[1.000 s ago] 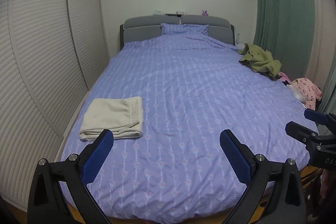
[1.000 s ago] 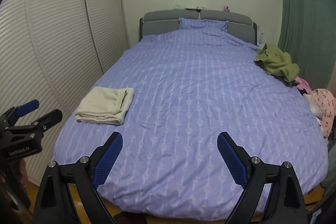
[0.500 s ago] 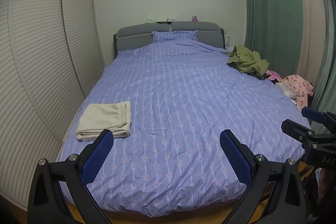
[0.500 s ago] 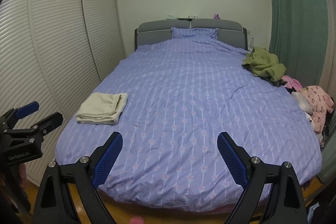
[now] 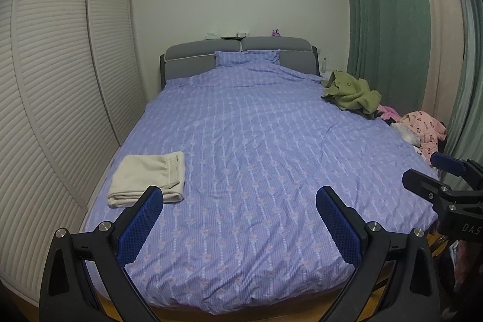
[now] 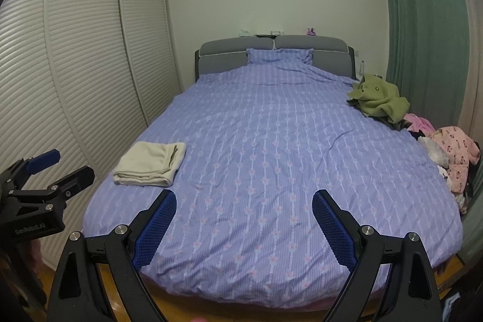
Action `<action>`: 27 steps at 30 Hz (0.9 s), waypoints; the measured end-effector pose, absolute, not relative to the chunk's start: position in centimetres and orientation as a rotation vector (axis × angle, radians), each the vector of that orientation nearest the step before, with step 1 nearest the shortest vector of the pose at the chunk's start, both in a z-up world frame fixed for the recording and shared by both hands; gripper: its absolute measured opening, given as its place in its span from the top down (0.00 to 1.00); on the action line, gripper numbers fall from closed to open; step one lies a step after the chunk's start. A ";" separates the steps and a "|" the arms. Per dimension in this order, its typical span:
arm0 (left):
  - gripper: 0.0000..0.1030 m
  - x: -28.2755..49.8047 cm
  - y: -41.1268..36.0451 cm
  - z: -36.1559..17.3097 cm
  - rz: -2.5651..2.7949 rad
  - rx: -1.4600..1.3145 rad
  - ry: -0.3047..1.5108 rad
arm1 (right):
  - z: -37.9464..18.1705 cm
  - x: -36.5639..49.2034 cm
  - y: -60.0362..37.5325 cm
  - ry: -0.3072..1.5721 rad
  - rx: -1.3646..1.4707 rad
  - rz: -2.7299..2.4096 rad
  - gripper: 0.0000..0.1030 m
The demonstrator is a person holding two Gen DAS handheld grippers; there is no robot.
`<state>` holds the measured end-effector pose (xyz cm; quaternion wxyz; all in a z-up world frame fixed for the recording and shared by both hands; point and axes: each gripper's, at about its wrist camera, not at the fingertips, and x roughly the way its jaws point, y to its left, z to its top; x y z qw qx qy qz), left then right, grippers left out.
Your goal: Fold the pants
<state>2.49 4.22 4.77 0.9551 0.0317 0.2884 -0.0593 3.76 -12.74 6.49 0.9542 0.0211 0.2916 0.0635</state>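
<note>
On bed's [image 5: 256,141] right edge, green garment [image 5: 351,94], pink clothes [image 6: 455,153], folded pants [image 5: 149,178] far left

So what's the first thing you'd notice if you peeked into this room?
The big bed with its purple flowery cover fills the middle of the room. A folded cream pair of pants lies near its left edge, and a crumpled green garment sits on the far right side. Both grippers hang open and empty at the foot.

The left gripper [image 6: 45,171] body reads "GenRobot.AI"; the right gripper [image 5: 440,174] body shows "DAS", cut off.
</note>
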 end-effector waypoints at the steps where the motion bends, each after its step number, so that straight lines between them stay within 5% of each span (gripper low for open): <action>1: 0.00 2.5 4.3 4.8 -0.124 0.062 0.586 | 6.5 3.8 -12.7 0.593 0.044 0.129 0.10; 27: 0.00 2.5 3.3 5.3 -0.160 0.078 0.590 | 6.8 2.8 -12.8 0.595 0.048 0.094 0.10</action>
